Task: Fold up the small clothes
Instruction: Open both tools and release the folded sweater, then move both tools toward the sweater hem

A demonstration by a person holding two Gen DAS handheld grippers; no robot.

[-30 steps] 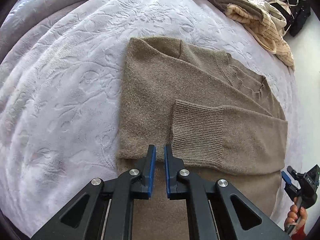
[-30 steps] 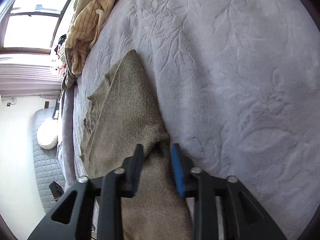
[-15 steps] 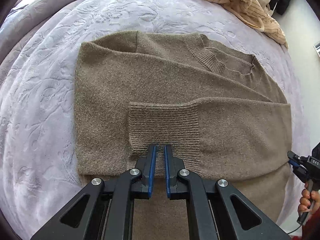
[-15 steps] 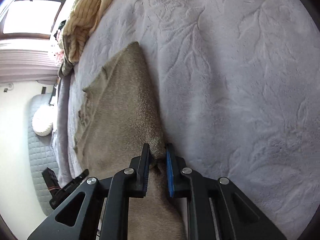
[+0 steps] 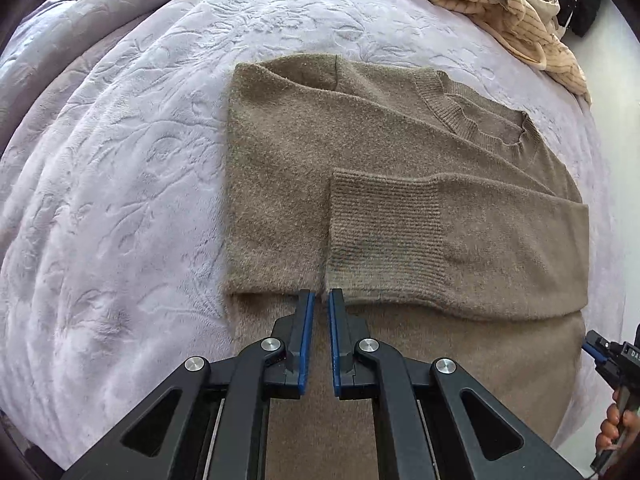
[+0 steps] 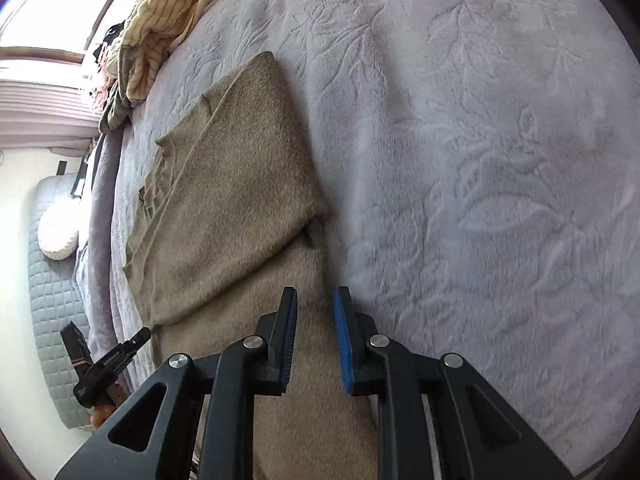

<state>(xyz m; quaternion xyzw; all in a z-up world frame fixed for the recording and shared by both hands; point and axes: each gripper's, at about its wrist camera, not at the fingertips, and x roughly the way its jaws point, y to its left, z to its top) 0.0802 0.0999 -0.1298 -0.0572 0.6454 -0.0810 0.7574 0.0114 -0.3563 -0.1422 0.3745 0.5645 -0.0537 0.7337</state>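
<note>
**Brown sweater lying part-folded on the bed, both grippers over its near edge**

Left wrist view: The brown sweater (image 5: 400, 184) is lying flat on the lilac embossed bedspread (image 5: 120, 160), filling the centre and the 3 o'clock side of the frame. One sleeve is lying folded across the body, its ribbed cuff (image 5: 384, 236) sitting just past centre toward 5 o'clock. The neckline is facing 2 o'clock. The left gripper (image 5: 319, 300) is pointing steeply down at 6 o'clock, its blue pads drawn together with only a thin slit showing and no cloth visible between them; the tips are sitting at the fold's near edge, just beside the cuff corner. A heap of striped cream clothes (image 5: 512, 12) is lying at 1 o'clock, well apart from the sweater. At 4 o'clock the right gripper (image 5: 600, 354) is showing at the frame edge, held by a hand (image 5: 614, 432).

Right wrist view: The sweater (image 6: 224, 200) is running from centre toward 10 o'clock, its folded upper layer resting on the lower one. The right gripper (image 6: 316, 300) is standing at 6 o'clock with its jaws a little apart, having just been opening slightly; they are straddling the sweater's edge without pressing it. The left gripper (image 6: 120, 354) is visible at 8 o'clock. The cream clothes (image 6: 160, 20) are lying at 11 o'clock.
</note>
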